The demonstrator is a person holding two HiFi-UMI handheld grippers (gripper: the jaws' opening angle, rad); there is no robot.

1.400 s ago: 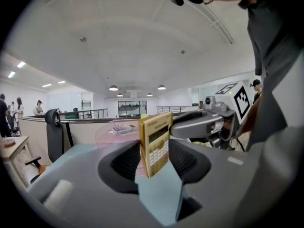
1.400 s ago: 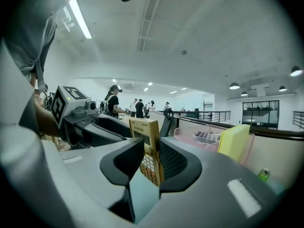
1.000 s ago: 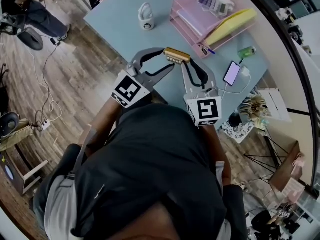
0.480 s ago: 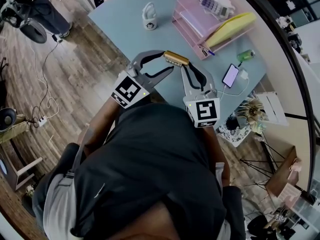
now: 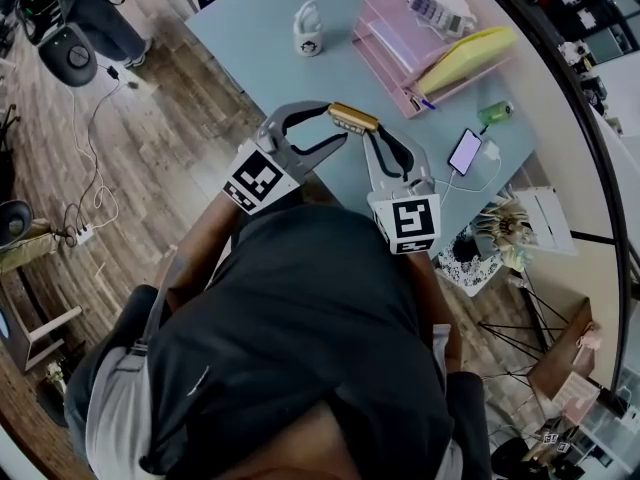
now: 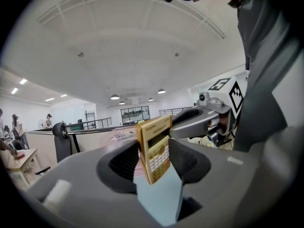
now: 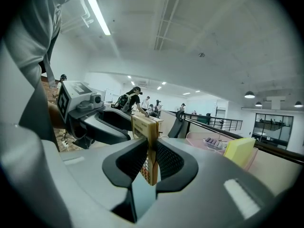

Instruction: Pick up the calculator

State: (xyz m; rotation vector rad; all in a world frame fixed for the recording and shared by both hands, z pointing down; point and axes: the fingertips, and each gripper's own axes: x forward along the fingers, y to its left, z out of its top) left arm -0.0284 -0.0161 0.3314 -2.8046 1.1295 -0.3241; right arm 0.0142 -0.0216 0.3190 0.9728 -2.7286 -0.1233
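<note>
A gold calculator (image 5: 353,118) hangs in the air above the near edge of the blue-grey table (image 5: 260,58), held from both sides. My left gripper (image 5: 338,123) spans its width, and in the left gripper view the calculator (image 6: 156,148) stands upright with both pads against its edges, so that left gripper (image 6: 154,160) is shut on it. My right gripper (image 5: 375,133) pinches the other end. In the right gripper view the calculator (image 7: 145,141) shows edge-on, clamped flat in the right gripper (image 7: 151,163).
A pink tray (image 5: 400,43) at the table's far right holds a second calculator (image 5: 432,8) and a yellow folder (image 5: 465,56). A white mug (image 5: 308,30) stands at the back. A phone (image 5: 464,151) on a cable lies at the right. Wooden floor lies to the left.
Both grippers have drifted a little toward the person with the calculator between them. Neither grip has changed.
</note>
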